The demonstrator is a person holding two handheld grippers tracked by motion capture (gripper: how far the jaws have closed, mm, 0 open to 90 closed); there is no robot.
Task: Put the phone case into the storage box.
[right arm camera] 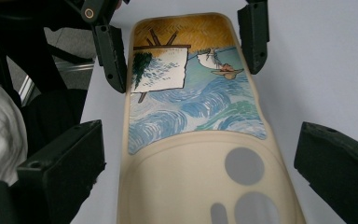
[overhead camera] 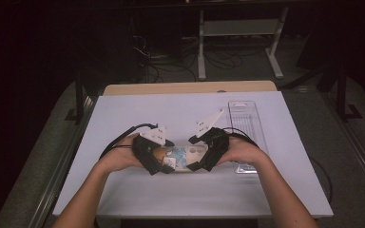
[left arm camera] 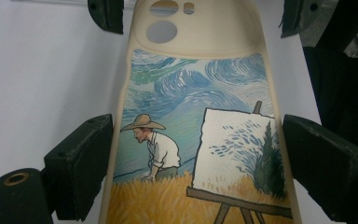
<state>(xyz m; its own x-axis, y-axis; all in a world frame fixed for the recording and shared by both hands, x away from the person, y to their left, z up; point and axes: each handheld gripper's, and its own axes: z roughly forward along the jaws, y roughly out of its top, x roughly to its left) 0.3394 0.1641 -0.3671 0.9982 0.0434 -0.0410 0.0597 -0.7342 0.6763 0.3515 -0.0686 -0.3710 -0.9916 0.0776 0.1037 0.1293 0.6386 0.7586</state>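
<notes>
A cream phone case (overhead camera: 184, 155) printed with a painter, an easel and a swirling blue sky lies on the white table (overhead camera: 171, 109), held between both hands. My left gripper (left arm camera: 196, 126) has its two black pads pressed against the long edges of the case's wheat-field end. At the camera-hole end (right arm camera: 242, 165), my right gripper (right arm camera: 203, 133) straddles the case with open jaws and a gap beside each edge. Seen from above, the left gripper (overhead camera: 164, 160) and right gripper (overhead camera: 197, 153) face each other over the case.
A clear plastic tray (overhead camera: 245, 121) lies on the table just right of my right hand. Cables trail from both grippers. Beyond the table's far wooden edge (overhead camera: 190, 88) stand a white frame and dark floor cables.
</notes>
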